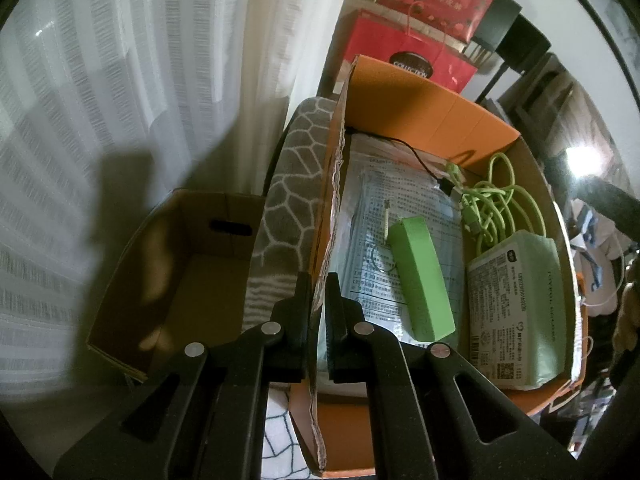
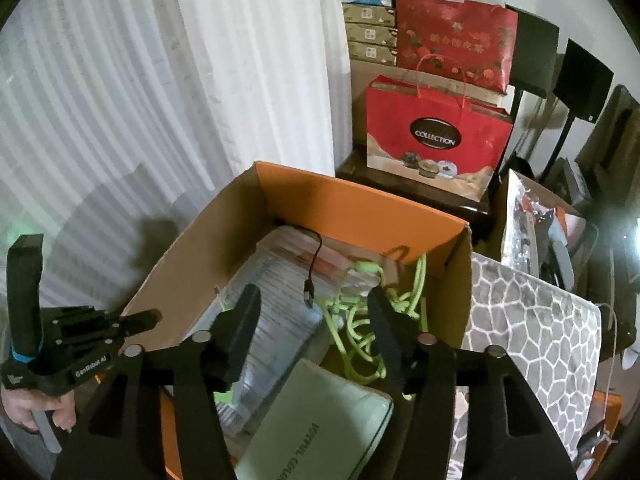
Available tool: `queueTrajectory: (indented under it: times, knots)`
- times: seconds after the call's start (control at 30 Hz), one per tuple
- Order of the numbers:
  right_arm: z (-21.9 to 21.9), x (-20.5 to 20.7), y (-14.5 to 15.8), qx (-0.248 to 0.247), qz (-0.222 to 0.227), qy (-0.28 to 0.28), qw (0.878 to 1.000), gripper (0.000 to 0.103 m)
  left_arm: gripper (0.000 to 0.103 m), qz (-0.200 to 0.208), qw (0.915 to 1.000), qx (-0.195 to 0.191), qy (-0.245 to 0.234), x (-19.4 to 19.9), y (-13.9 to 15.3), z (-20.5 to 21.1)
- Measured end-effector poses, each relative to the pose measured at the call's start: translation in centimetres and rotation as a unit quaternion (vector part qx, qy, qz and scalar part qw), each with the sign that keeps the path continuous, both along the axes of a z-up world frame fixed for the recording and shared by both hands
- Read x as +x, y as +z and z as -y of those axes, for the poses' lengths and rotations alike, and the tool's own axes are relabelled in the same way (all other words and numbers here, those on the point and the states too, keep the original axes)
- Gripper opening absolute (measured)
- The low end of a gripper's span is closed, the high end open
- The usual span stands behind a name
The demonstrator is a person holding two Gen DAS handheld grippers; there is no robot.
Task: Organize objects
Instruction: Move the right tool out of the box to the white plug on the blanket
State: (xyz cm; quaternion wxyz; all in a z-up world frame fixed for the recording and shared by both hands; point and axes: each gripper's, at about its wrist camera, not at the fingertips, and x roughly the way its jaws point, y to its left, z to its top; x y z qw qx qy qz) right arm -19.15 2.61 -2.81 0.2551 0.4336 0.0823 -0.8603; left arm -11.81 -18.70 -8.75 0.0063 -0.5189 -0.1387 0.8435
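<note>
With the left gripper (image 1: 318, 292) clamped on the orange box (image 1: 424, 100) wall and the right gripper (image 2: 314, 312) open over the green cable (image 2: 360, 320) (loose inside), a snagged loop could drag it out.

The right gripper (image 2: 314, 316) hangs with jaws apart over the orange box (image 2: 360, 204); green cable (image 2: 356, 320) lies between them, red bag (image 2: 436, 136) at one o'clock.
</note>
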Motion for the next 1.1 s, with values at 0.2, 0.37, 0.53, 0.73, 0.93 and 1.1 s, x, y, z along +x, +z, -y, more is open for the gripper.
queueTrajectory:
  times: [0.2, 0.37, 0.53, 0.73, 0.93, 1.1]
  knots:
    - [-0.9, 0.8, -0.1, 0.0, -0.006, -0.009, 1.0, 0.085, 0.005, 0.001, 1.0, -0.003, 0.0, 0.0, -0.1, 0.0]
    - [-1.4, 1.5, -0.4, 0.003, -0.004, -0.009, 1.0, 0.091, 0.005, 0.001, 1.0, -0.005, 0.0, 0.1, -0.1, 0.0]
    - [-1.9, 2.2, -0.5, 0.002, -0.005, -0.009, 1.0, 0.102, 0.005, 0.002, 1.0, -0.007, 0.0, 0.1, -0.1, -0.1]
    - [-2.4, 3.1, -0.6, 0.009, -0.013, -0.011, 1.0, 0.102, 0.005, 0.003, 0.9999, -0.011, 0.0, 0.1, 0.0, -0.2]
    - [-3.4, 4.1, -0.4, 0.01, -0.02, -0.018, 1.0, 0.102, 0.004, 0.003, 0.9999, -0.012, 0.001, 0.2, 0.0, -0.2]
    - [-4.7, 4.8, -0.2, 0.01, -0.023, -0.024, 0.999, 0.102, 0.004, 0.003, 0.9999, -0.011, 0.001, 0.2, 0.0, -0.2]
